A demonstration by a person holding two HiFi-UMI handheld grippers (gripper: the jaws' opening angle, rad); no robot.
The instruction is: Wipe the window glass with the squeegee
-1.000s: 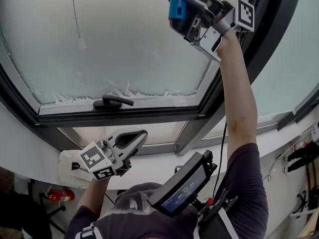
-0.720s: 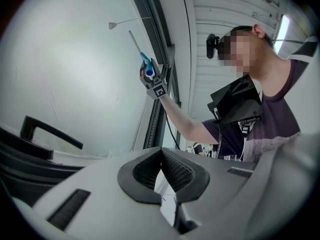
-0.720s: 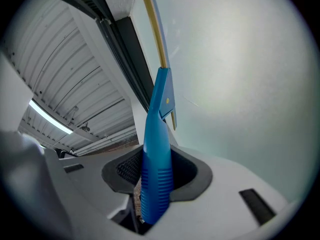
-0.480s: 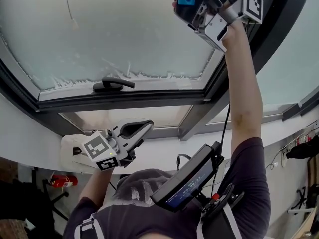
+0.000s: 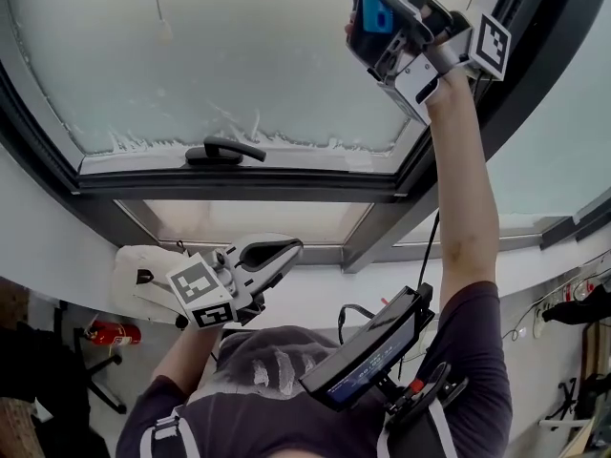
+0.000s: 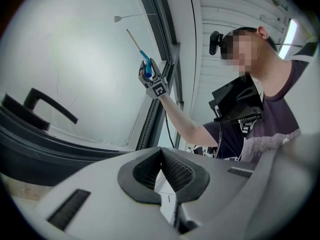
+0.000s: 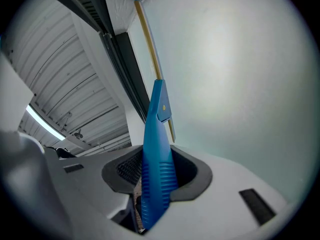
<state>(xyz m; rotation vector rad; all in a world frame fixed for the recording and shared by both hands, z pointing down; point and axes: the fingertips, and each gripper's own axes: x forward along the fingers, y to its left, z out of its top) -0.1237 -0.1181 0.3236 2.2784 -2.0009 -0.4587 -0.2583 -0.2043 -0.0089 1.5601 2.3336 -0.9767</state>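
Now right hand-held gripper point(image 5: 358, 6), pinching the squeegee point(image 7: 157, 174), sits further right along the glass point(image 5: 239, 55); left hand-held gripper point(image 5: 289, 250) pressed together

From the right gripper point(image 5: 361, 8) holding the squeegee point(image 5: 374, 12), the window glass point(image 5: 239, 55) lies open from 7 to 10 o'clock, obstructed by a hanging cord point(image 5: 158, 8) at 9, the black handle point(image 5: 224, 149) near 8, and the dark frame point(image 5: 535, 55) close at 4.
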